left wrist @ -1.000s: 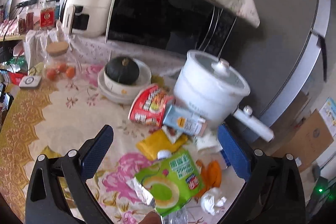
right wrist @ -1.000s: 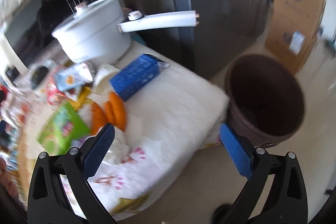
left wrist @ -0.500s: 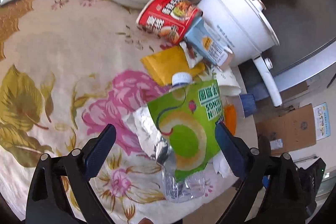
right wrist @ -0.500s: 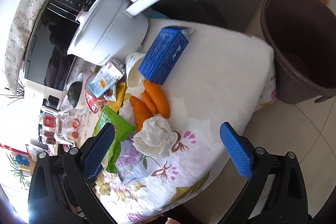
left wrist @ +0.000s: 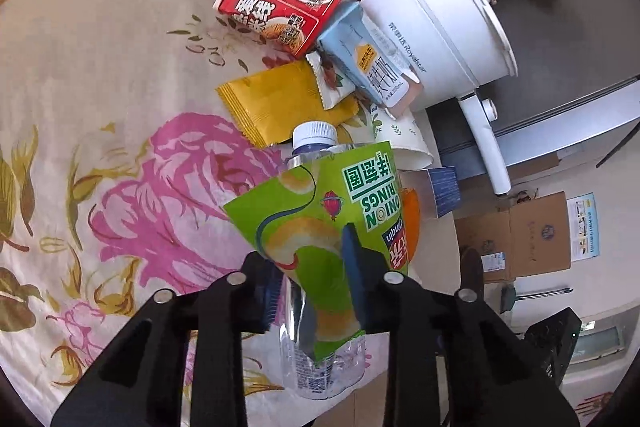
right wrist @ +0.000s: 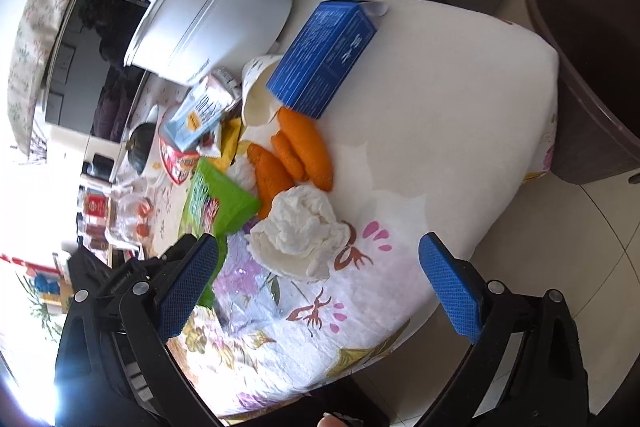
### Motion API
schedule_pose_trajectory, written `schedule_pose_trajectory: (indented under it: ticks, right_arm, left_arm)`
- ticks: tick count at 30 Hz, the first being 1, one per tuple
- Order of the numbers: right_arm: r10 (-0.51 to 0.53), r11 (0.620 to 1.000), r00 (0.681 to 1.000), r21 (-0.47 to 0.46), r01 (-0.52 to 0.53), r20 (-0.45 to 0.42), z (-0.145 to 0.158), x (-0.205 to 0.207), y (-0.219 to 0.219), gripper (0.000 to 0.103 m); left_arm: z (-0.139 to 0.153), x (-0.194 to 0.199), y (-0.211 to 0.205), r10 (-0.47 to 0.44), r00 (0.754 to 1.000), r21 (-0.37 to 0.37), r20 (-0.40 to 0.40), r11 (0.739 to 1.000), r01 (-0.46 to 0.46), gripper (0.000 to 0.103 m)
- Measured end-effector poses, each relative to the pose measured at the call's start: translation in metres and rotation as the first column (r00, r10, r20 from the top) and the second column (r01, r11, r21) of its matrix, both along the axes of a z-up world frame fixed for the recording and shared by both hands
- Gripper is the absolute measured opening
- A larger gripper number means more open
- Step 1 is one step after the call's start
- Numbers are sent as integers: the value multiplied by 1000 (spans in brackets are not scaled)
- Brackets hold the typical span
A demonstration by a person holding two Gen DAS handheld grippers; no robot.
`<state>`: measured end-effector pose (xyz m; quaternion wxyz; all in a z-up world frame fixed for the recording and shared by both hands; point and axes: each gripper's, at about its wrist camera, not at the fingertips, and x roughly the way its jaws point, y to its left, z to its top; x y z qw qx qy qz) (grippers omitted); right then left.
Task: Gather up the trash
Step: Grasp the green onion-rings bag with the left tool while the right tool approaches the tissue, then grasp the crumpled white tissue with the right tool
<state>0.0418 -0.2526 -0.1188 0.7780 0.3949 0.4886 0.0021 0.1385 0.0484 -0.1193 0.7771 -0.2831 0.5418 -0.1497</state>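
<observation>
Closing on the green onion-ring bag [left wrist: 320,227], your left gripper [left wrist: 312,279] has its blue pads against the bag's lower half; the bag lies over a clear bottle [left wrist: 320,367] on the flowered tablecloth [left wrist: 100,87]. Your right gripper [right wrist: 320,275] stands spread wide, empty, crumpled tissue [right wrist: 300,231] between its fingers.

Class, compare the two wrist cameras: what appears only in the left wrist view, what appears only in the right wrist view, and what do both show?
Only the left wrist view: the left gripper closing on the green onion-rings bag, and the bottle cap.

Only the right wrist view: the open right gripper, the crumpled tissue and the brown bin.

Both: the bag, white pot, red noodle cup, milk carton and blue box.
</observation>
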Motion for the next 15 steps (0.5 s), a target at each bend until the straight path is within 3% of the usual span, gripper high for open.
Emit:
schedule_pose_trajectory:
  ticks: [3,7,10,12,15]
  right_arm:
    - [21,1000,1000,-8,-20,13,1,0,5,96]
    - [55,998,998,-12,-54,30,3,1,13,96]
    - [97,994,993,-45,-95,59,8,1,22,96]
    - [140,987,987,-94,-132,81,14,2,32,96]
    - [217,955,972,-225,-192,90,23,5,52,96]
  left_arm:
    - [10,-3,1,-21,999,-26,35,999,22,10]
    - [32,-9,1,-32,992,-37,119,999,36,6]
    - [53,-14,11,13,981,-60,192,998,-1,5]
    - [72,-20,21,57,961,-36,270,998,-49,5]
    - [101,-31,41,116,911,34,396,989,-141,5]
